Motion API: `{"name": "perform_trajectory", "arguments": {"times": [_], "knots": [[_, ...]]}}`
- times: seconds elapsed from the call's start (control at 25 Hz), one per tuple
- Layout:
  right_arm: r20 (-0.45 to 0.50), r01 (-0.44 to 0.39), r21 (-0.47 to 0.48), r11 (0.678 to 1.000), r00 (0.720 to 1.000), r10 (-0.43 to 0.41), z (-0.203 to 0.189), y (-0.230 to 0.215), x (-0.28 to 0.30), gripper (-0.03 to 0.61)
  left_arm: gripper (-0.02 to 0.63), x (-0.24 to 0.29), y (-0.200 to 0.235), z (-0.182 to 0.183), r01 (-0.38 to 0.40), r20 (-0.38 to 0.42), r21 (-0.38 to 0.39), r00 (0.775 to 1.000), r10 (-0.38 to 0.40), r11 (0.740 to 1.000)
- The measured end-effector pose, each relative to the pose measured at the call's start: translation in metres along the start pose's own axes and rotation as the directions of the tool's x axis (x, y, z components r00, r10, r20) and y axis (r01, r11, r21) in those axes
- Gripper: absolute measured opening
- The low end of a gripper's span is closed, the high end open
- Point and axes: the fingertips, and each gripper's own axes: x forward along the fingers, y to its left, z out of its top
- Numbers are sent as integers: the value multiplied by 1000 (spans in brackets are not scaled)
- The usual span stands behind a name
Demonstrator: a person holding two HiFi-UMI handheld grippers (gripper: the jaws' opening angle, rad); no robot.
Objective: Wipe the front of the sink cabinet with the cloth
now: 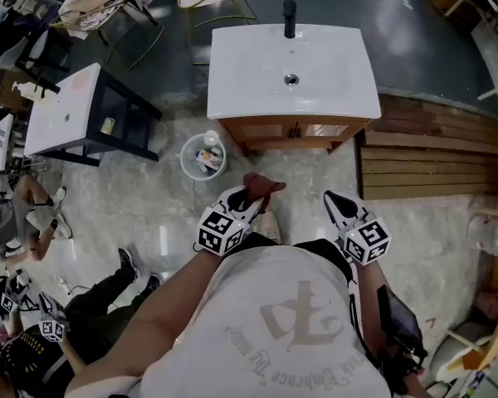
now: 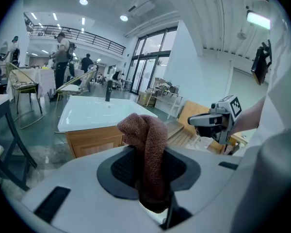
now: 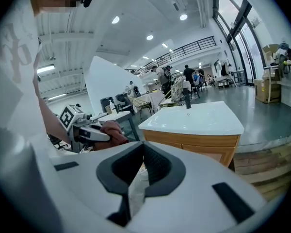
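The left tool [image 2: 148, 171] is clamped on the brown cloth [image 2: 149, 139], whose upper end stands bunched above the jaws. The cloth is held over the floor [image 1: 149, 191], apart from the front of the sink cabinet [image 1: 292, 131]. The right tool [image 3: 138, 174] is closed, with nothing gripped.

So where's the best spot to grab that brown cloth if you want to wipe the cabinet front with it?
Around its bunched middle, coming from the person's side, the way the left tongs have it. The cloth is folded over into a thick wad that sticks out past the tips. That would likely put a soft pad against the cabinet front rather than the hard tongs.
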Motion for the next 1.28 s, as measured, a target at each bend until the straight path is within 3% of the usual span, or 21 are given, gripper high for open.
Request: {"name": "perform_trajectory", "arguments": {"times": [0.4,0.8,1.28], "knots": [[-17,44,17,999,999,-43,12,-34,39,14,107,21,50,4,-42,-12,-34,999,42,999],[-67,-18,28,999,998,20,8,-62,55,14,107,47,67,-2,-135,-54,-81,990,131,988],[-143,-58,72,996,987,67,-19,-88,76,14,107,81,128,-42,-286,-150,-182,954,261,941]]}}
